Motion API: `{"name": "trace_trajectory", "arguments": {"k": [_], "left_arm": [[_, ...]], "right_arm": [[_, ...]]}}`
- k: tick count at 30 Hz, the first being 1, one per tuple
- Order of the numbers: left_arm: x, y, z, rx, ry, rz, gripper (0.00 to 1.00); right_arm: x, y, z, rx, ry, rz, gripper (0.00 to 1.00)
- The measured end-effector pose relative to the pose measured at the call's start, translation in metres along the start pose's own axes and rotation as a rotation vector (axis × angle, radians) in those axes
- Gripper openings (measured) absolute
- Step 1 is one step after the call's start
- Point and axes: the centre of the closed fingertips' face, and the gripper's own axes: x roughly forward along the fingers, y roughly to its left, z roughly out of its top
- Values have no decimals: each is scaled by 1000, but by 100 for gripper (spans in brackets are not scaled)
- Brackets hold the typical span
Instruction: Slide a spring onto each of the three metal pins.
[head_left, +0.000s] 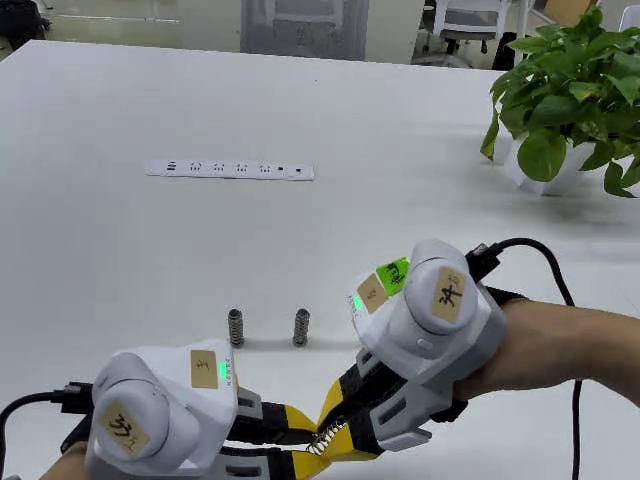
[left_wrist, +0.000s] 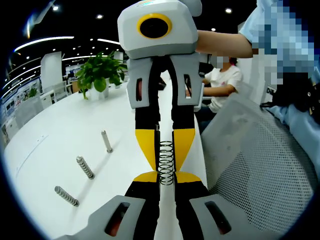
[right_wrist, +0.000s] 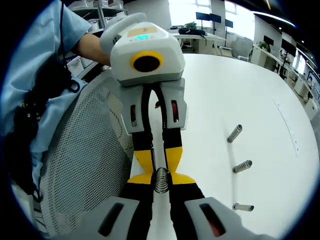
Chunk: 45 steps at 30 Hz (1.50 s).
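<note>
A small steel spring (head_left: 322, 440) hangs over the table's near edge between both grippers. My left gripper (head_left: 305, 445) comes in from the lower left and my right gripper (head_left: 340, 428) from the right, their yellow tips meeting on it. In the left gripper view the spring (left_wrist: 166, 152) stands upright, its lower end pinched by my left gripper (left_wrist: 167, 177) and its upper part flanked by the right gripper (left_wrist: 166, 164). Two pins wear springs (head_left: 236, 327) (head_left: 301, 327). A bare pin (left_wrist: 106, 141) (right_wrist: 243, 207) stands beside them.
A white power strip (head_left: 230, 169) lies farther back on the white table (head_left: 120, 260). A potted plant (head_left: 570, 100) stands at the right rear. A grey mesh chair (left_wrist: 250, 160) sits just off the table's near edge. A black cable (head_left: 560, 290) trails from the right gripper.
</note>
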Motion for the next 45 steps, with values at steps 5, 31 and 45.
{"name": "trace_trajectory", "arguments": {"k": [5, 31, 45], "left_arm": [[2, -1, 0, -10, -5, 1, 10], [-32, 44, -15, -270, -115, 243, 63], [-60, 73, -25, -342, -158, 440, 100]], "right_arm": [[-1, 0, -2, 5, 7, 3, 12], [2, -3, -6, -9, 38, -4, 12], [-4, -18, -16, 1, 79, -45, 12]]}}
